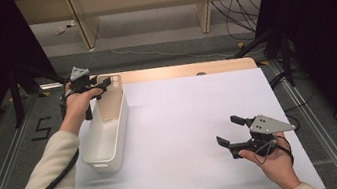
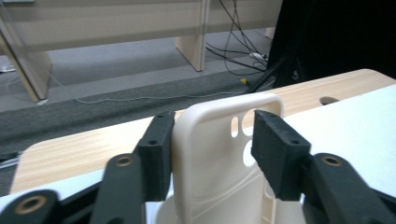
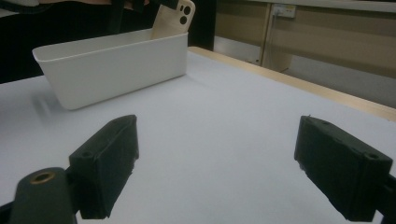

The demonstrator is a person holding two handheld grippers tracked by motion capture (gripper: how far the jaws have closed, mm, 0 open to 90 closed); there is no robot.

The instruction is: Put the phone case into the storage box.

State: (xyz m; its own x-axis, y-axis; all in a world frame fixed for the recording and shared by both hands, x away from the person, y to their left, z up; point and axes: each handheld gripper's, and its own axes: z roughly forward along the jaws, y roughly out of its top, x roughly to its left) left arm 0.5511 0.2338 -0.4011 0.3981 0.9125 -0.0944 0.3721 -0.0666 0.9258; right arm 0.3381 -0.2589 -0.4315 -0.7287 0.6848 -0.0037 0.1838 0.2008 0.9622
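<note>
**Item: phone case (image 1: 111, 99), cream, with camera cut-outs at its top corner.** In the high view it stands on end at the far end of the white bin (image 1: 106, 134), upper left of the frame. Its lower end is down inside the bin and its top rises above the rim, tilted a little. Its long axis runs roughly up and down.

**Item: your left gripper (image 1: 96, 89).** It sits at the case's top edge, upper left of the high view. In the left gripper view the case (image 2: 219, 154) stands between the two jaws. The left-hand pad looks to be at the case's edge, while the right-hand pad stands off from it with a gap showing. Read this as jaws apart and not clamping; the case seems to lean on the bin wall by itself.

**Item: your right gripper (image 1: 229, 133).** It is at the lower right of the high view, above the white table sheet (image 1: 186, 122), jaws spread wide with nothing between them. In the right gripper view the bin (image 3: 112, 65) and the case (image 3: 175, 18) lie far off at upper left.

**Governing relation.** The case is directly between your left jaws and well apart from your right, so the left hand is the nearer by far. To clear it, you would likely draw the left gripper up along the case's long axis, not sideways, or the case may tip.
</note>
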